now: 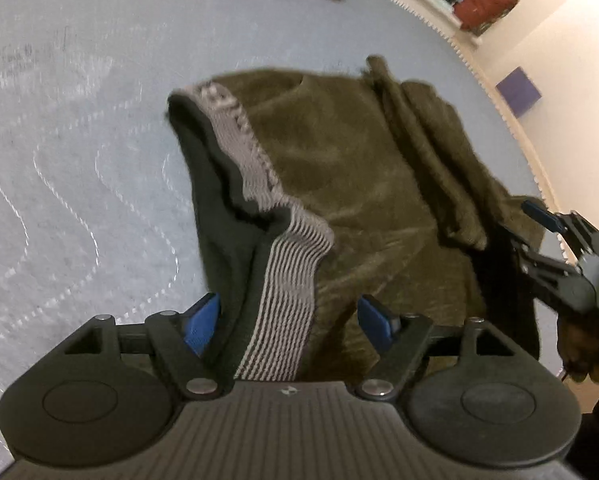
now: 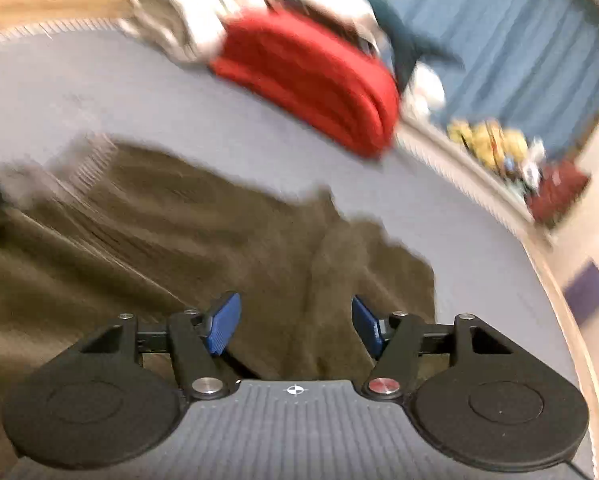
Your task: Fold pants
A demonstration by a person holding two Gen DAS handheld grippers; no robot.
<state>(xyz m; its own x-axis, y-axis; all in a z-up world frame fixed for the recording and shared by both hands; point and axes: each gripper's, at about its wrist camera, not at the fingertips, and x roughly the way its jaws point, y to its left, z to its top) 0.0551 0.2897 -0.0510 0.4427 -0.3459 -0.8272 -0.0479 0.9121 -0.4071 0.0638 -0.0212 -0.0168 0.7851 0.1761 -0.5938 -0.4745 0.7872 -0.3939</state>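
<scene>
Pants (image 1: 339,168) sit near the mattress edge (image 1: 495,92); left tongs (image 1: 295,324) and right tongs (image 2: 295,326) spread.

Bed (image 1: 79,128): you are looking down on a pale grey-blue quilted mattress surface stitched with wavy dotted lines; faint dark scuffs mark its far left part.
Bed edge (image 1: 471,64): a pale ribbed trim runs along the side you see at right, curving toward the cream wall.
Pants (image 1: 339,168): olive-brown, lying crumpled directly on the bed near your tools, the grey striped waistband (image 1: 287,288) turned up toward you and the dark lining showing.
Red cloth (image 2: 315,76): folded, resting on the bed beyond the pants, apart from them.
Pale garments (image 2: 179,12): blurred heap touching the red cloth's far side.
</scene>
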